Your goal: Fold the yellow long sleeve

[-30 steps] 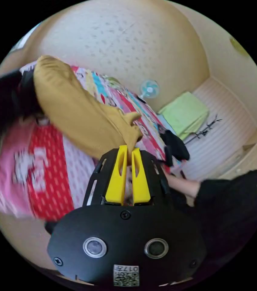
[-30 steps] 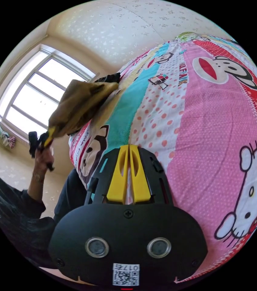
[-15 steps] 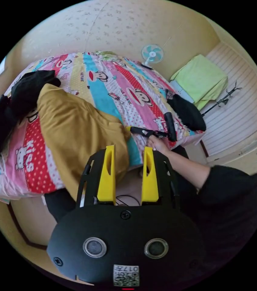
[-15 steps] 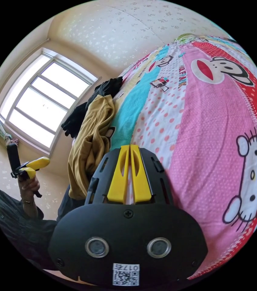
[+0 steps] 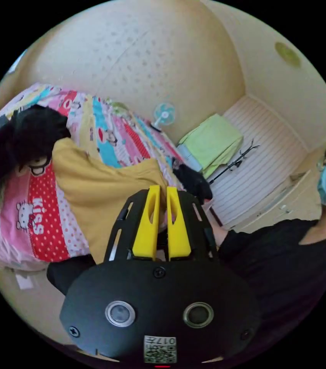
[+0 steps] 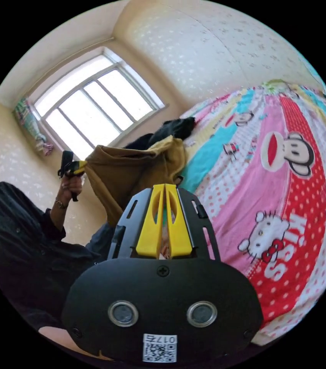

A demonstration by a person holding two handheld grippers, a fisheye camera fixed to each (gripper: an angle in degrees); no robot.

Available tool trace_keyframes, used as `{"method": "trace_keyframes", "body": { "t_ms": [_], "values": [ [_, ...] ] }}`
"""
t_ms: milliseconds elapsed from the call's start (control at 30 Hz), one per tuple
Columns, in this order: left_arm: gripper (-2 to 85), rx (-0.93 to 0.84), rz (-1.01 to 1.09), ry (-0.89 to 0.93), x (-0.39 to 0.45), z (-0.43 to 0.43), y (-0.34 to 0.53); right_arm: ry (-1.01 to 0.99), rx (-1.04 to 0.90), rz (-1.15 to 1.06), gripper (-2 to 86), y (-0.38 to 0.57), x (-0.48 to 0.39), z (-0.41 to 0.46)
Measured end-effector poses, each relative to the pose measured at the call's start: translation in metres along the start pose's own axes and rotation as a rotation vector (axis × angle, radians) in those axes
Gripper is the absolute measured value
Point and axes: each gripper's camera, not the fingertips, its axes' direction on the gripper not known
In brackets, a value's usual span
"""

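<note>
The yellow long sleeve (image 5: 105, 188) is a mustard garment lying bunched over the near edge of the cartoon-print bed (image 5: 35, 207). My left gripper (image 5: 162, 189) is shut on one edge of it. In the right gripper view the long sleeve (image 6: 132, 173) hangs stretched from the left gripper (image 6: 74, 167), which a hand holds up by the window, down to the bed (image 6: 286, 184). My right gripper (image 6: 164, 187) has its jaws pressed together just in front of the garment's lower edge, with no cloth visible between them.
Black clothes (image 5: 32, 130) are piled on the bed behind the long sleeve (image 6: 170, 128). Another black garment (image 5: 193, 182) lies at the bed's far corner. A small fan (image 5: 164, 114) and a green cloth (image 5: 213, 142) stand by the wall. The person in black (image 5: 286, 253) stands beside the bed.
Half a second ago my left gripper was open and the long sleeve lay loose on the bed. Now it has shut on the garment's edge and lifted it. The right gripper stayed shut.
</note>
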Motion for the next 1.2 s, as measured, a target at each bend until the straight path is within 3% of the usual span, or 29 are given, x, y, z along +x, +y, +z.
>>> {"method": "trace_keyframes", "body": {
  "t_ms": [133,200,333,400,500,600,733,833,900,1000,1100,1200],
  "values": [
    [1.8,0.192,0.203,-0.003,0.052,-0.108,-0.012,-0.054,0.071,-0.291,6.2,-0.043,-0.069,0.01],
    [1.5,0.277,0.31,0.094,0.081,-0.156,-0.02,-0.008,0.081,-0.423,8.8,-0.06,-0.104,0.027],
    [1.2,0.353,0.44,0.234,0.123,-0.205,-0.024,0.058,0.075,-0.615,16.1,-0.086,-0.172,0.085],
    [1.1,0.363,0.474,0.245,0.145,-0.226,-0.021,-0.051,0.044,-0.653,17.7,-0.094,-0.199,0.115],
    [1.1,0.364,0.49,0.254,0.161,-0.246,-0.013,-0.222,-0.056,-0.792,12.2,-0.084,-0.256,0.175],
    [1.1,0.372,0.482,0.241,0.172,-0.27,-0.003,-0.079,-0.045,-0.689,5.0,-0.083,-0.292,0.206],
    [0.9,0.396,0.489,0.1,0.19,-0.313,0.013,0.187,0.214,-0.444,3.9,-0.125,-0.309,0.127],
    [0.7,0.456,0.485,-0.122,0.211,-0.347,0.026,0.295,0.48,-0.434,3.6,-0.157,-0.353,0.02],
    [0.6,0.577,0.484,-0.366,0.237,-0.357,0.046,0.328,0.614,-0.464,3.4,-0.163,-0.392,-0.037],
    [0.6,0.761,0.509,-0.444,0.261,-0.344,0.072,0.371,0.805,-0.569,3.2,-0.15,-0.462,-0.102],
    [0.6,0.934,0.491,-0.498,0.271,-0.319,0.066,0.581,0.834,-0.627,2.9,-0.158,-0.517,-0.13],
    [0.8,0.9,0.502,-0.491,0.26,-0.293,0.006,0.817,0.828,-0.678,2.7,-0.193,-0.531,-0.139]
  ]
}}
